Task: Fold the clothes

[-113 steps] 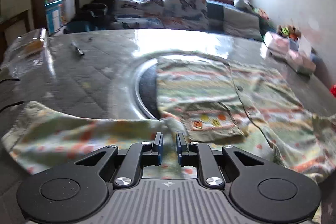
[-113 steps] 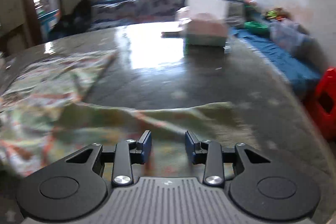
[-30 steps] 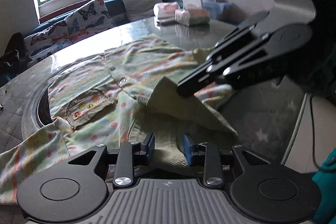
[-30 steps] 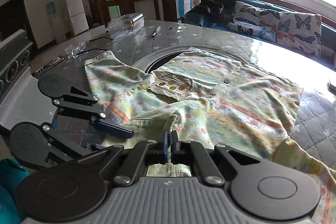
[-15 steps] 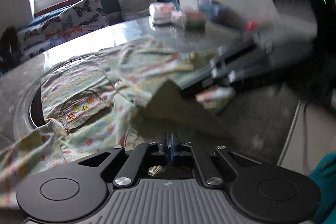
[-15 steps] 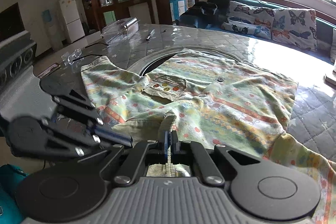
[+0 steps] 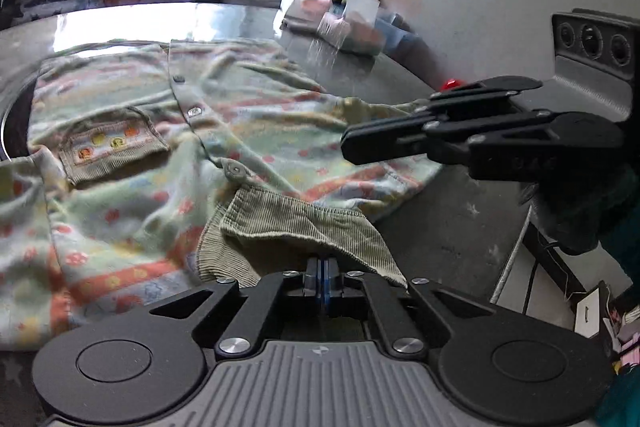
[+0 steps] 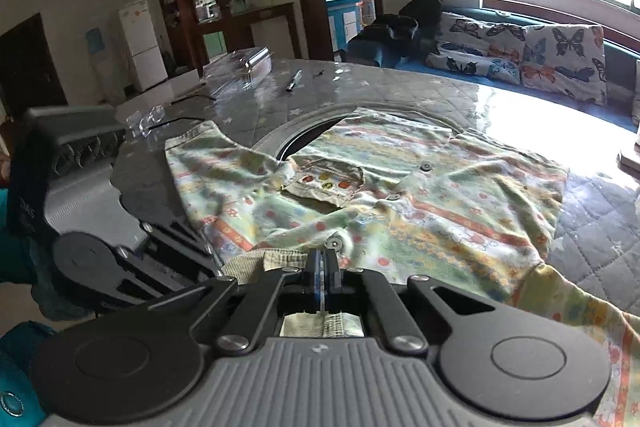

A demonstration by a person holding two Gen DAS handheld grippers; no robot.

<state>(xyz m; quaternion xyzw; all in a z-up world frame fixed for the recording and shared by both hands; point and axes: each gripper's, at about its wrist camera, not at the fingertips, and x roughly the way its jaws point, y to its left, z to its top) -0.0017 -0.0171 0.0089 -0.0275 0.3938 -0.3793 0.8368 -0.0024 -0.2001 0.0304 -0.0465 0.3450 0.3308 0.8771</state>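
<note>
STEP: both grippers are pinching the ribbed collar (image 7: 296,227) of the pale green floral buttoned shirt (image 8: 400,203) lying spread on the grey quilted worktop (image 8: 600,267) | LEFT gripper (image 7: 322,281): clenched on collar | RIGHT gripper (image 8: 321,277): clenched on collar | NEXT: likely carrying the collar edge over toward the hem, both grippers moving together.

left gripper (image 7: 322,281): black linkage arms, silver screws, ribbed grey housing, blue pads
sleeve (image 8: 16,379): teal

Left gripper (image 7: 322,277) angled down, jaws fully together, pinching the ribbed hem (image 7: 296,223) at the near edge. Right gripper (image 8: 321,277) same downward pitch, jaws clamped on that hem too, sitting just right of the left one, fingers crossing leftward.
</note>
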